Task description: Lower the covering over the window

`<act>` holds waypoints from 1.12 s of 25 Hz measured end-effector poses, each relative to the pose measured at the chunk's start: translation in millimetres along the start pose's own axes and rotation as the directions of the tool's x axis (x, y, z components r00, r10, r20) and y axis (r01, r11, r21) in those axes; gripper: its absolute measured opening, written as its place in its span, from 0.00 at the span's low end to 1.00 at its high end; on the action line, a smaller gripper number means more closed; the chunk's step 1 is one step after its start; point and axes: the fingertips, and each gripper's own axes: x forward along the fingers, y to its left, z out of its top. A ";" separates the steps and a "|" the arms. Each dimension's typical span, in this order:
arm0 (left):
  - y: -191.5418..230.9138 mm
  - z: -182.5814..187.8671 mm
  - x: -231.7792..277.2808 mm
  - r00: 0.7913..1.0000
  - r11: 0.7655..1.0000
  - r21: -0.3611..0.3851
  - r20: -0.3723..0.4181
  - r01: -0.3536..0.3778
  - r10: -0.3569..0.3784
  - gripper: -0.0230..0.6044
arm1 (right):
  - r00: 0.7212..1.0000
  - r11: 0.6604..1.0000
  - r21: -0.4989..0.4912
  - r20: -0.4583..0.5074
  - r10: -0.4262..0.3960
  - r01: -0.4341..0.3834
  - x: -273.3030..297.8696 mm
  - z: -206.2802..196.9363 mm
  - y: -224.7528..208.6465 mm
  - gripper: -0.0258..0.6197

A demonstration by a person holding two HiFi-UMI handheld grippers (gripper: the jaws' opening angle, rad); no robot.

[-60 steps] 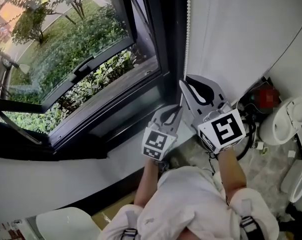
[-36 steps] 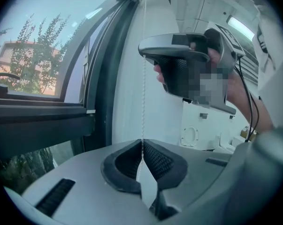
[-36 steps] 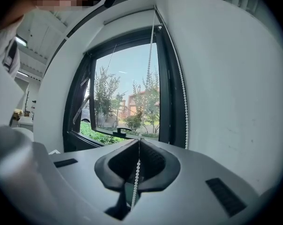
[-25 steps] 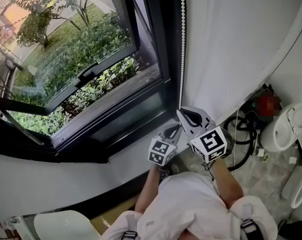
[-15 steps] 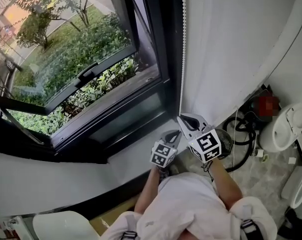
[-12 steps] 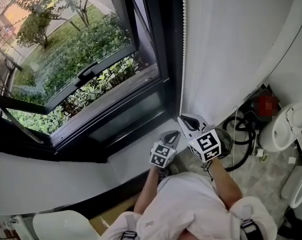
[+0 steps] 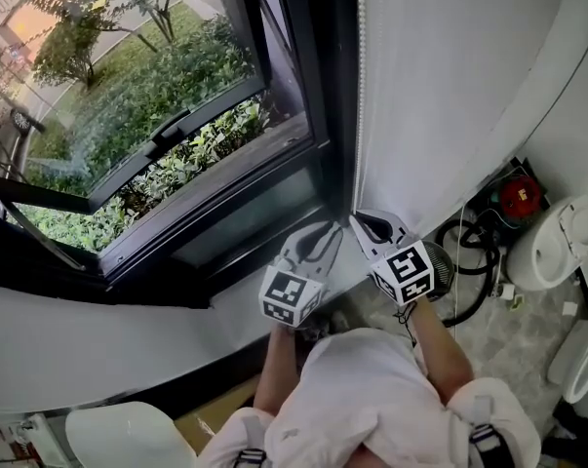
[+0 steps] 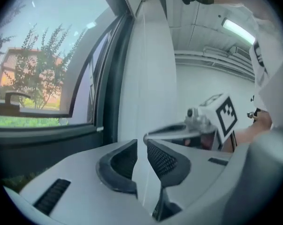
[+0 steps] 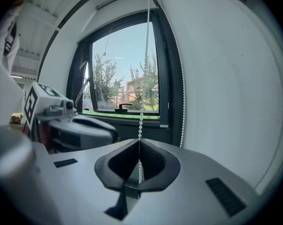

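Right gripper [image 9: 139,146]: closed on the bead chain [image 9: 140,121]. One strand rises taut from between its pads toward the top of the frame. A short tail of beads hangs below the pads, inside the jaw throat.
Left gripper [image 8: 142,146]: jaws have just been opening and the pads stand apart. No bead shows between them, only white surface behind the gap. It sits just left of the right gripper, near it but not touching.
Covering: not seen over the window pane [image 7: 147,105] in any view, and the glass is bare. Judged to be rolled up well above the right gripper, out of frame, so the lowering has far to go.
Second strand [image 9: 181,88]: hangs free to the right of the right gripper, along the frame edge.
Risk, slip: only the right gripper holds the chain. If the beads creep through its pads on the pull, the hand travels and the covering does not.
Risk, missed re-grip: the left gripper probably has to take the strand above the right gripper. The chain is thin, so closing just beside it would catch nothing.
Risk, both strands caught: pinching the free strand together with the held one would lock the loop.
Risk, wrong strand: I cannot tell which strand lowers, and pulling the other would drive the covering up.
Risk, oblique pull: hauling away from the wall rather than straight down could make the beads skip at the top.
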 end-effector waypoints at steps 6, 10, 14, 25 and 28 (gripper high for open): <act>-6.2 95.9 -8.2 0.988 0.998 0.066 0.154 0.021 -0.031 0.23 | 1.000 1.000 -0.002 0.002 0.005 -0.005 -1.0 0.6 1.4 0.06; -7.4 137.1 3.0 0.980 0.994 0.108 0.193 0.020 -0.041 0.25 | 1.000 1.000 -0.005 0.000 0.007 -0.007 -0.4 1.1 3.1 0.06; -4.1 161.5 13.1 0.977 0.991 0.136 0.212 0.004 -0.033 0.26 | 1.000 1.000 -0.008 0.001 0.010 -0.010 0.9 3.1 6.1 0.06; -11.0 162.8 26.9 0.978 0.986 0.165 0.203 0.008 -0.043 0.06 | 0.999 0.999 -0.028 -0.036 0.018 -0.019 5.9 -6.4 11.3 0.06; -12.5 142.1 29.2 0.985 0.989 0.146 0.165 0.023 -0.047 0.06 | 0.997 1.000 -0.012 -0.077 0.017 -0.018 8.1 -28.0 11.8 0.06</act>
